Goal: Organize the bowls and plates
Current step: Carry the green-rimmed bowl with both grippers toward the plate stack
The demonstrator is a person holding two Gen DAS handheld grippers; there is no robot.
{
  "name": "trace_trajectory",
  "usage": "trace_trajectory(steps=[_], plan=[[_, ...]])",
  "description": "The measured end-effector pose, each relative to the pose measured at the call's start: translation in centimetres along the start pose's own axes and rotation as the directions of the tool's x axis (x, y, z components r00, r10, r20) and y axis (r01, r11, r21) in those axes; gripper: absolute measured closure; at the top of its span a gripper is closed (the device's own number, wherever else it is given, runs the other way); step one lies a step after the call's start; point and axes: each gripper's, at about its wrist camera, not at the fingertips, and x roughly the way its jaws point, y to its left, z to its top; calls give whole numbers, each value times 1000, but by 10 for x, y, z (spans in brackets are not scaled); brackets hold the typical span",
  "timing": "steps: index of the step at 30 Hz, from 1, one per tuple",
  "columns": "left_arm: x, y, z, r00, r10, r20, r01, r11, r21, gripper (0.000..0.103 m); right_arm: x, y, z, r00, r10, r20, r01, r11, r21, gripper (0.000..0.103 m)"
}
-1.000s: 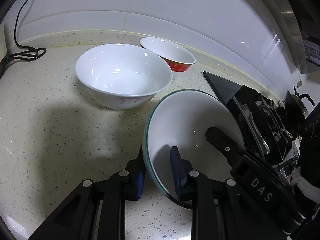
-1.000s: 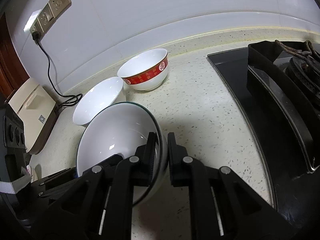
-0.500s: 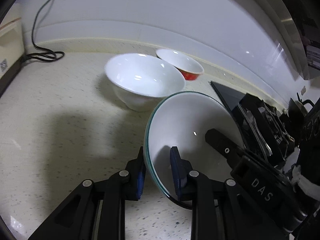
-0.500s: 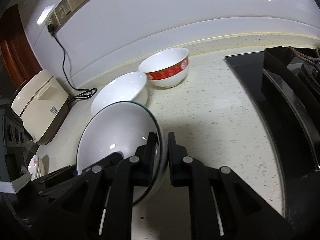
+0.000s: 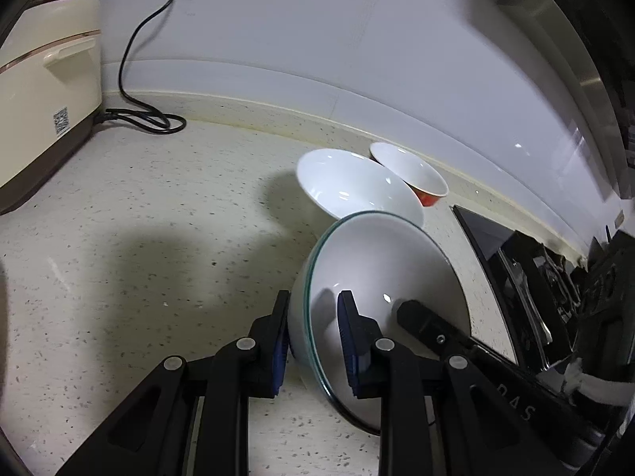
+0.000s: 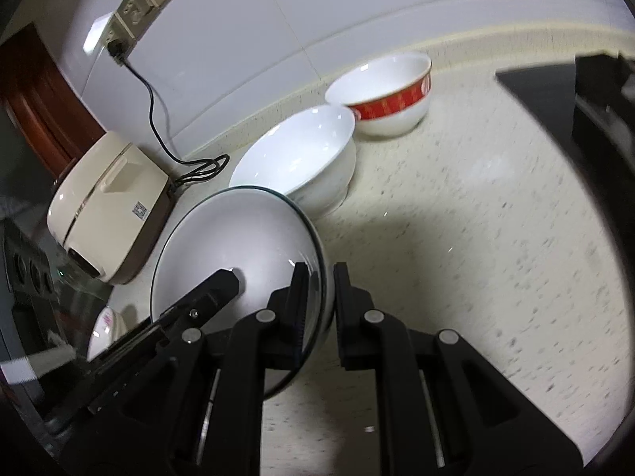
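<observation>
The green-rimmed bowl [image 5: 381, 277] has travelled left, away from the worktop's hob end; left gripper [image 5: 313, 333] and right gripper [image 6: 319, 309] each clench opposite rims, holding it tilted above the worktop; uneven pulling could slip it onto the white bowl [image 6: 301, 158].

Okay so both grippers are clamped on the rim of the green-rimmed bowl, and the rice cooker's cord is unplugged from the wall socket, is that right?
Not quite. The cord is plugged in: the right wrist view shows its plug seated in the wall socket. The rest holds: the left gripper and right gripper are both clamped on the rim of the green-rimmed bowl.
</observation>
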Motion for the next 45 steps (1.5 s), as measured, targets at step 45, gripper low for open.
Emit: trace_trajectory(steps=[45], plan=[[-61,124,-24,928,346,141,-254,861,-440,76,63,135,-28,966,179,-187,-223,943,-248,85]])
